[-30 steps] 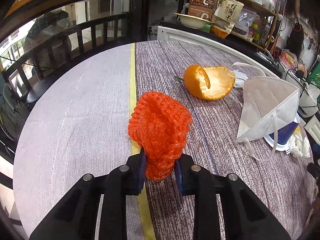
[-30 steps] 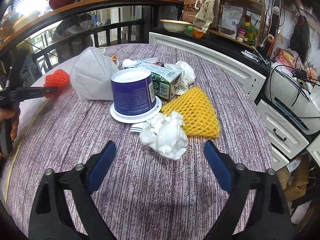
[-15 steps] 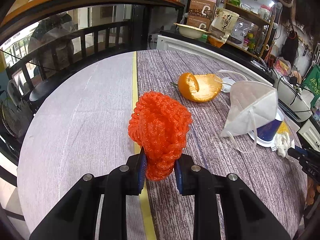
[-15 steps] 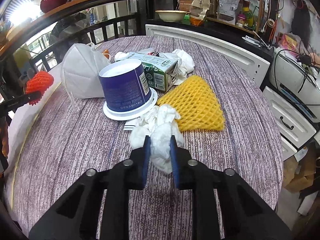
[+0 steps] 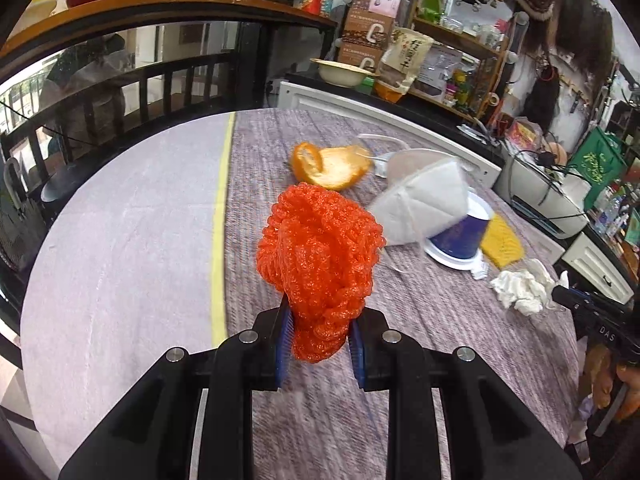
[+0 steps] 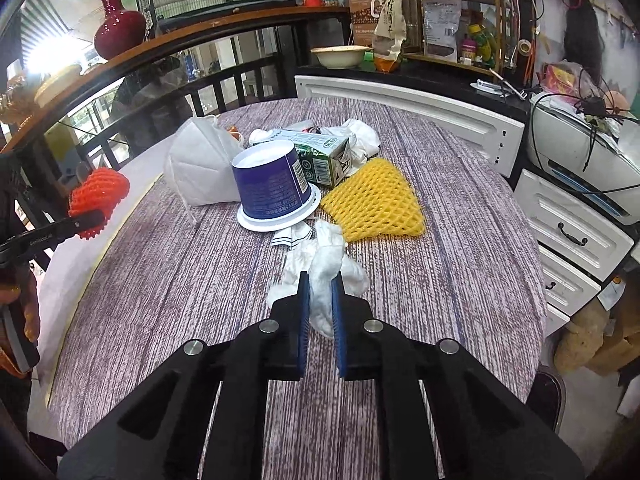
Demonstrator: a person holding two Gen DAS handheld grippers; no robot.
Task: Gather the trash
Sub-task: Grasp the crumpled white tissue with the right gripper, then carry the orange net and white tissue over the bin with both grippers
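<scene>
Two grippers are each clamped on trash: the left gripper pinches an orange foam net at frame centre, the right gripper squeezes crumpled white tissue below the upturned blue cup.

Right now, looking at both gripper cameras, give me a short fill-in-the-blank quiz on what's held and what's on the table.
1. The left gripper is shut on the ____ foam net.
2. The right gripper is shut on a crumpled white ____.
3. The blue cup stands ____ on its rim.
4. The yellow foam net lies on the ____.

Missing words: orange; tissue; upside down; table
</scene>
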